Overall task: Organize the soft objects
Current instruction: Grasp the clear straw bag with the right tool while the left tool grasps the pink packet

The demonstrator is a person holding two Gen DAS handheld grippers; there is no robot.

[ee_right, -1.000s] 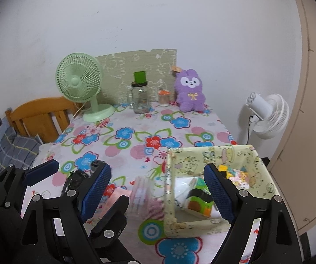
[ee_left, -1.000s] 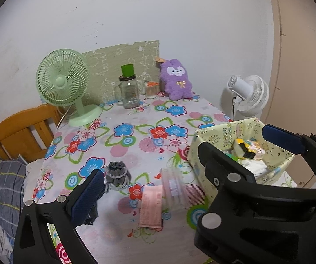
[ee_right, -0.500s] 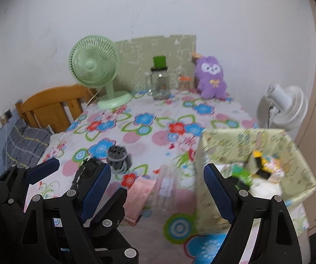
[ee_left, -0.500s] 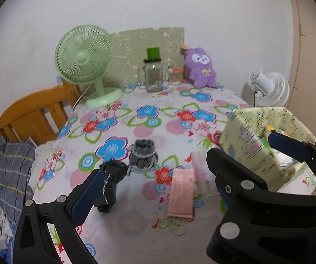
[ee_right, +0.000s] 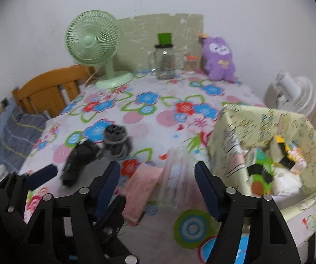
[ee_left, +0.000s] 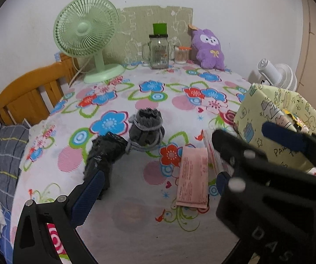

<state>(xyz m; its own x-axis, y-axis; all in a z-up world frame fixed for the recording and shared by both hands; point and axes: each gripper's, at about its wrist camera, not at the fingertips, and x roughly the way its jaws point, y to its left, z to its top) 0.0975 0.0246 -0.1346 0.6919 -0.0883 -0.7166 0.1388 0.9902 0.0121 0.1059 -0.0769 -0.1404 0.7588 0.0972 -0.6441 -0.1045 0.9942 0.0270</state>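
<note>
Your right gripper point(ee_right: 157, 183), jaws just narrowed but apart, hangs over a clear packet point(ee_right: 175, 176) and pink cloth point(ee_right: 139, 188) on the flowered tablecloth point(ee_right: 158, 110), the left gripper point(ee_right: 41, 173) beside it, dark socks point(ee_right: 79, 160) ahead, a yellow box point(ee_right: 267, 136) at right.

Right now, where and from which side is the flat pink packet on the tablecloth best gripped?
The pink packet lies flat, long axis running away from the camera, its near short edge free. I would come from that near end, low, and pinch the edge. A clear packet crowds its right side, so a sideways grip looks harder.
</note>
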